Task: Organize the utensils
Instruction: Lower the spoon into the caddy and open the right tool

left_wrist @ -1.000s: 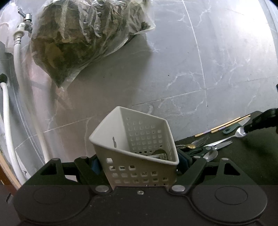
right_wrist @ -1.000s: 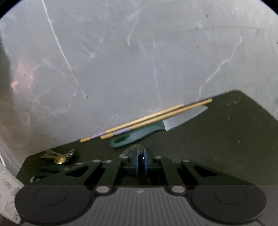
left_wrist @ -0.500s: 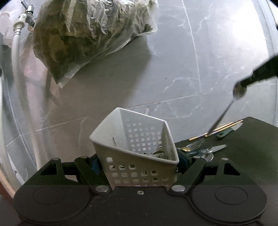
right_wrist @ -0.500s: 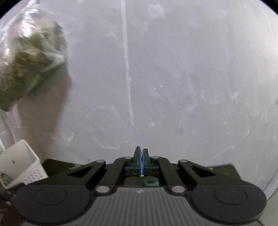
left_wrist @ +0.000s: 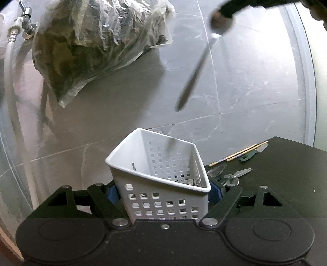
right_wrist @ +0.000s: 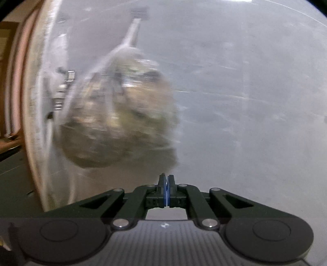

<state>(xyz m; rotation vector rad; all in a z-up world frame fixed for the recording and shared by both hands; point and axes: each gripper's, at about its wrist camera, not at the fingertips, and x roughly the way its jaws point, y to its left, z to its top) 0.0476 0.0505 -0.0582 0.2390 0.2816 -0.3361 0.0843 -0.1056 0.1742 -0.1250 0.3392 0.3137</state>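
Since a second ago the right gripper (left_wrist: 221,19) has lifted a spoon (left_wrist: 194,73) off the dark table and carried it up; it hangs blurred, handle down, high above the white basket (left_wrist: 159,174), its bowl pinched between the closed jaws. In the right wrist view the blue pads (right_wrist: 165,191) sit pressed together, and the spoon itself is hidden there.

Nearest, the left gripper (left_wrist: 163,194) clamps the basket by its two side walls, its blue pads (left_wrist: 112,194) against the plastic. The basket is perforated with square holes, tilted with its mouth toward the camera, and some metal pieces lie in its bottom. It sits by the table's (left_wrist: 286,184) left edge.

Just beside the basket on the table lie scissors (left_wrist: 235,176) and other cutlery, partly hidden. Farther toward the table's far edge rest a pair of chopsticks (left_wrist: 241,153) and a green-handled knife (left_wrist: 252,153), side by side.

Beyond the table spreads a grey marble-veined tiled floor (left_wrist: 255,92). On it lies a clear plastic bag of dark leaves (left_wrist: 92,45), with a white hose (left_wrist: 10,67) and a tap fitting (left_wrist: 25,20) at the left.
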